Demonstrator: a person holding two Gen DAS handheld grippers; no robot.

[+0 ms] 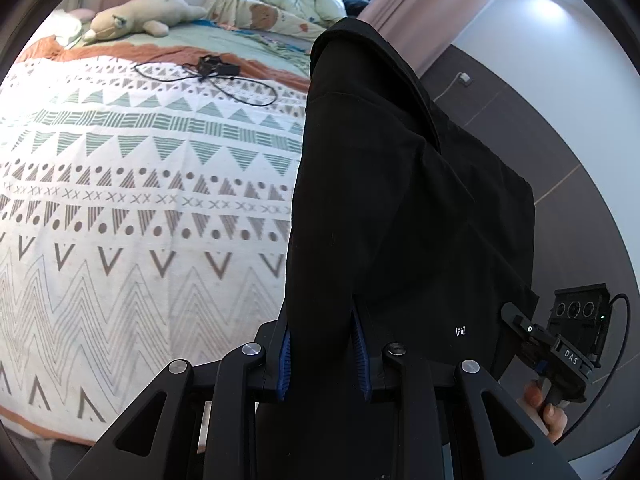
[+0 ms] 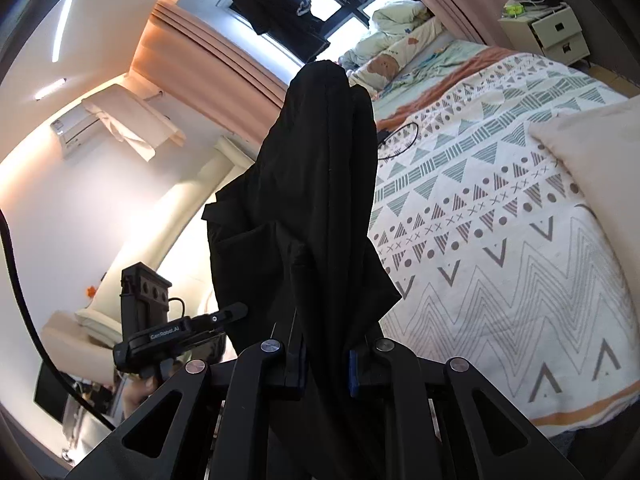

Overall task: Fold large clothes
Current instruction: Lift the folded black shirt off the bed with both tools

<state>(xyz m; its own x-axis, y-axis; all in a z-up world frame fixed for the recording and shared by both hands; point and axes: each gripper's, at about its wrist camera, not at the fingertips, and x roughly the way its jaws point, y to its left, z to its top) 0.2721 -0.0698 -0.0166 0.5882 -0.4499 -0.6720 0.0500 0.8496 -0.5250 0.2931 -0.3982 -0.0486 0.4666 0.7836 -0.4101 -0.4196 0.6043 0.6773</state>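
grippers, two. left gripper: blue-padded fingers clenched on a bunched fold of the black garment. right gripper: likewise clamped on black cloth, the fabric rising in a gathered column between its fingers. each gripper shows in the other's view, off to the side, with a hand wrapped round its handle.

black garment, one. held in the air by both grippers, off the bed, just beside its near edge; it hangs in heavy folds between the two grippers. a small white mark shows low on the cloth in the left wrist view. whether any part of it touches the bed cannot be told.

bed, one. covered by one white blanket printed with triangles, dots, crosses and zigzags, orange at its border.

items on the bed: one black cable, coiled loosely near the far edge of the blanket; one plush toy, pale, lying at the far left corner; one pale green duvet, crumpled at the far edge; one cream pillow at the right edge in the right wrist view.

room: pink curtains; one drawer unit beyond the bed; one dark garment hung at the window; one wall air conditioner.
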